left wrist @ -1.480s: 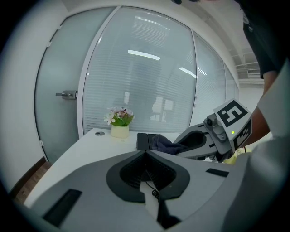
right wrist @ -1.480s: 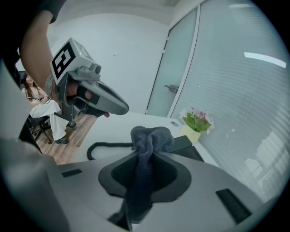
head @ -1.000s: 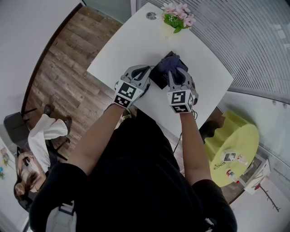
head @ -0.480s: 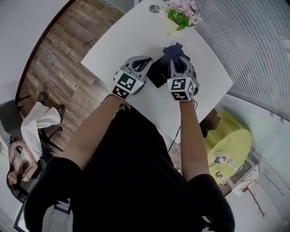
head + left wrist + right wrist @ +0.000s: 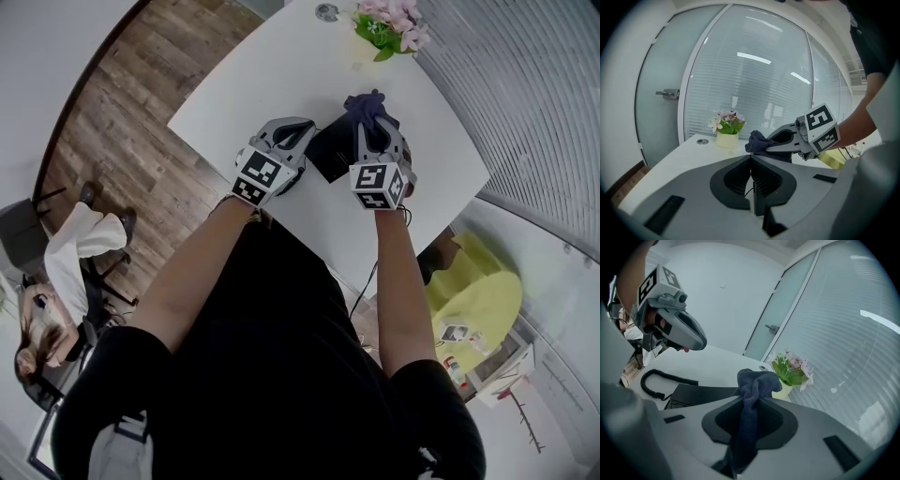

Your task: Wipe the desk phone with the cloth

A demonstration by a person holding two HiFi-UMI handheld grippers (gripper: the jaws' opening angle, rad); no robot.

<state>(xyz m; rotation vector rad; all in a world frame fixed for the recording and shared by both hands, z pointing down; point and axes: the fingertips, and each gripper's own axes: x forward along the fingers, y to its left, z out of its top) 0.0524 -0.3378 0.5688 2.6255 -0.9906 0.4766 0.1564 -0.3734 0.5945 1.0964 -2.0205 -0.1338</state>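
Observation:
The black desk phone (image 5: 330, 155) sits near the front edge of the white table (image 5: 244, 84); the right gripper view shows it too (image 5: 701, 392), with its coiled cord (image 5: 661, 378) to the left. My right gripper (image 5: 371, 124) is shut on the dark blue cloth (image 5: 368, 106), which bunches out past the jaws over the phone's far right corner. The cloth (image 5: 751, 385) hangs pinched in the right gripper (image 5: 747, 401). My left gripper (image 5: 300, 133) hovers at the phone's left side, shut with nothing held (image 5: 751, 159). From its camera I see the right gripper (image 5: 787, 140) and the cloth (image 5: 757, 140).
A pot of pink flowers (image 5: 389, 23) stands at the table's far edge beside a round grommet (image 5: 326, 11). Frosted glass walls run behind. A person sits on a chair (image 5: 56, 281) at lower left; a yellow round table (image 5: 483, 300) is at lower right.
The right gripper has carried the cloth from the middle of the phone toward its far edge. The left gripper has barely moved.

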